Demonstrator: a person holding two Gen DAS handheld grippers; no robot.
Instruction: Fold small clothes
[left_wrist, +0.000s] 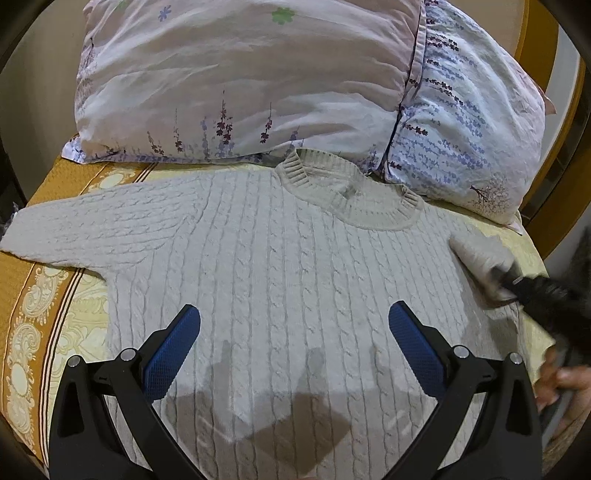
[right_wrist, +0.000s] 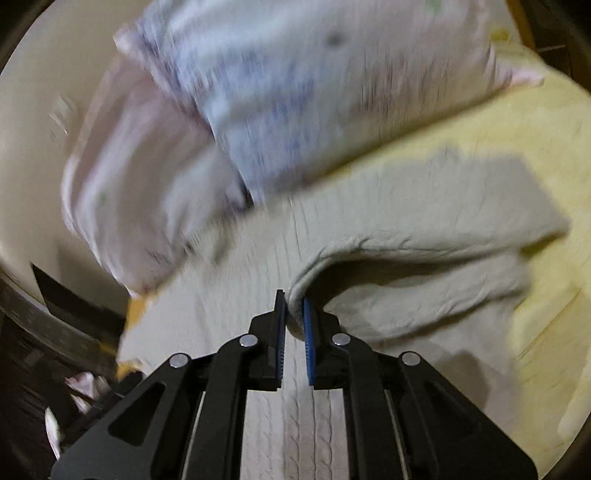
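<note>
The sweater (left_wrist: 280, 258) lay spread flat on the bed (left_wrist: 55, 325), collar toward two pillows (left_wrist: 240, 81). The right gripper (right_wrist: 294, 314) had its fingers clamped on the end of one sleeve (right_wrist: 406, 273), lifted and folded inward. The left gripper (left_wrist: 294, 328) hovered above the sweater's body, fingers wide apart and empty.

One sweater (left_wrist: 280, 258), two pillows (left_wrist: 236, 77) (left_wrist: 465, 122), seemingly.

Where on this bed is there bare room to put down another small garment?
Little. The sweater covers the middle and two pillows crowd the far end. Bare bedspread shows as a strip below the spread sleeve, and a narrower one beyond the right hand-held gripper, which pinches the other sleeve.
</note>
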